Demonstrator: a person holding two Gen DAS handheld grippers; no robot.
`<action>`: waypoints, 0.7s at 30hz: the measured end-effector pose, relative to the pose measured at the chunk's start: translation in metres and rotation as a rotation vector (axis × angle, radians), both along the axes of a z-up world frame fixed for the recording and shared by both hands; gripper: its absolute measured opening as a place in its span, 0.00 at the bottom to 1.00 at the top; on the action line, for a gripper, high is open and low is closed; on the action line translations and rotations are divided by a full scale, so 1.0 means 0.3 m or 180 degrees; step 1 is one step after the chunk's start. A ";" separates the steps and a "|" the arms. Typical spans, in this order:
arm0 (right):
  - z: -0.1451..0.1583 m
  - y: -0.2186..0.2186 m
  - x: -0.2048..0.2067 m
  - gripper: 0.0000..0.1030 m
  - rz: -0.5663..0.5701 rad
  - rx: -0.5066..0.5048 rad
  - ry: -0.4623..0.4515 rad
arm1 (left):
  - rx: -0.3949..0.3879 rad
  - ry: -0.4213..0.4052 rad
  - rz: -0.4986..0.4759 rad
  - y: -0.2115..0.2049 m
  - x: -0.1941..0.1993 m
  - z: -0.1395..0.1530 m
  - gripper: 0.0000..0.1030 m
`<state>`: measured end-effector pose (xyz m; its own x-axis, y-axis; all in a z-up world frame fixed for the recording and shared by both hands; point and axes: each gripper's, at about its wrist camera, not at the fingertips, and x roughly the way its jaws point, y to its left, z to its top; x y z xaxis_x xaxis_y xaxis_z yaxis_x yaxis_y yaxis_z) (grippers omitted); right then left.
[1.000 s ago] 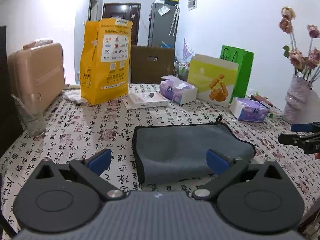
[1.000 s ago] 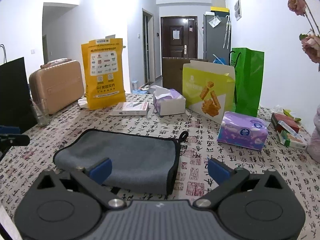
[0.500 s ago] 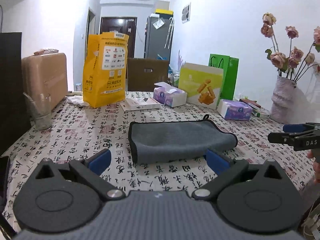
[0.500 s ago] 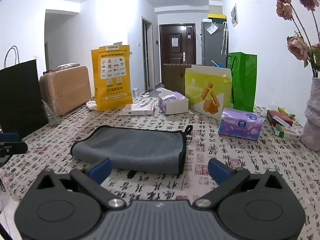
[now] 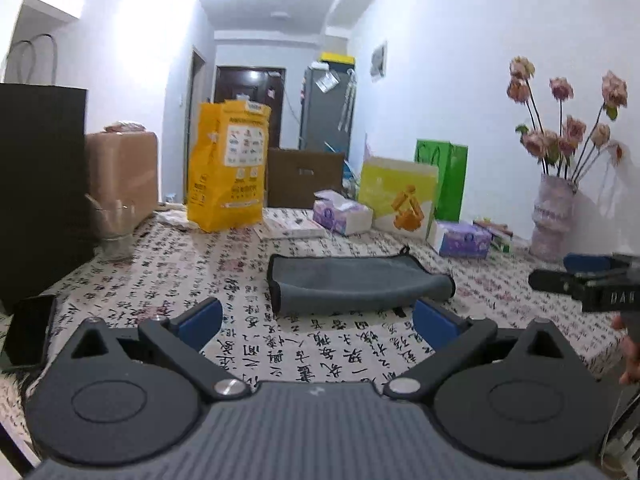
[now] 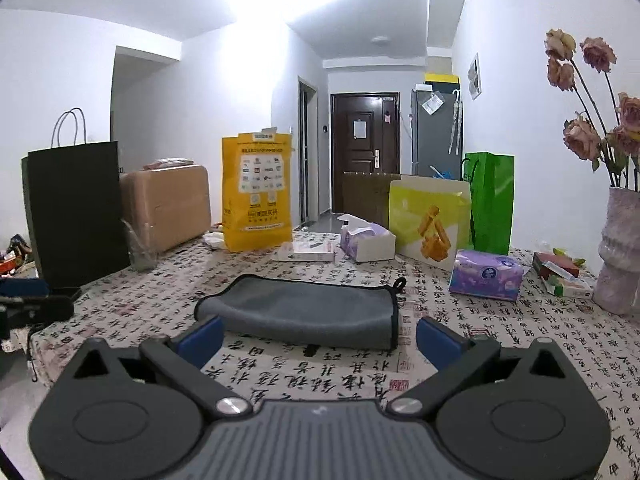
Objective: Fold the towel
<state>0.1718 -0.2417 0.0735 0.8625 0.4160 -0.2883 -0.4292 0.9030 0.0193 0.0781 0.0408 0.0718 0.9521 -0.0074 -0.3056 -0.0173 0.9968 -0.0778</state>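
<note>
A grey towel (image 5: 356, 284) with black trim lies folded flat on the patterned tablecloth (image 5: 320, 352); it also shows in the right wrist view (image 6: 308, 312). My left gripper (image 5: 316, 318) is open and empty, held back from the towel's near edge. My right gripper (image 6: 318, 338) is open and empty, just short of the towel's near edge. The right gripper shows at the right edge of the left wrist view (image 5: 588, 284), and the left gripper at the left edge of the right wrist view (image 6: 28, 308).
Behind the towel stand a yellow bag (image 5: 226, 168), tissue boxes (image 6: 484, 274), a yellow-green box (image 6: 430, 220), a green bag (image 6: 492, 200) and a flat white box (image 6: 306, 251). A vase of flowers (image 6: 620, 256) stands right; a black bag (image 6: 74, 212), suitcase (image 6: 168, 204) and glass (image 6: 140, 248) left.
Both grippers have pulled back and up from the towel, staying open. The towel now lies beyond the fingertips instead of between them.
</note>
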 end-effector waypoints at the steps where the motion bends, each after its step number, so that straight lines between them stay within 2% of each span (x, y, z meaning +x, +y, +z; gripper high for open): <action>1: 0.000 -0.001 -0.012 1.00 -0.0012 0.0012 -0.0023 | -0.0002 -0.0006 0.0007 -0.002 -0.010 0.003 1.00; 7: -0.002 -0.008 -0.096 1.00 -0.0055 0.0030 -0.0130 | 0.0159 -0.0048 0.0012 -0.035 -0.054 0.012 1.00; 14: -0.041 -0.009 -0.150 1.00 -0.0113 0.0059 -0.0114 | 0.0353 -0.0077 0.0008 -0.089 -0.097 -0.002 1.00; 21: -0.060 -0.003 -0.236 1.00 -0.0096 -0.0021 -0.0194 | 0.0451 -0.0124 0.0034 -0.139 -0.144 -0.034 1.00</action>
<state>0.1010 -0.2425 0.0555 0.8906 0.3880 -0.2374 -0.4021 0.9155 -0.0121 0.0350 -0.0010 0.0616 0.9631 0.0436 -0.2656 -0.0278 0.9976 0.0629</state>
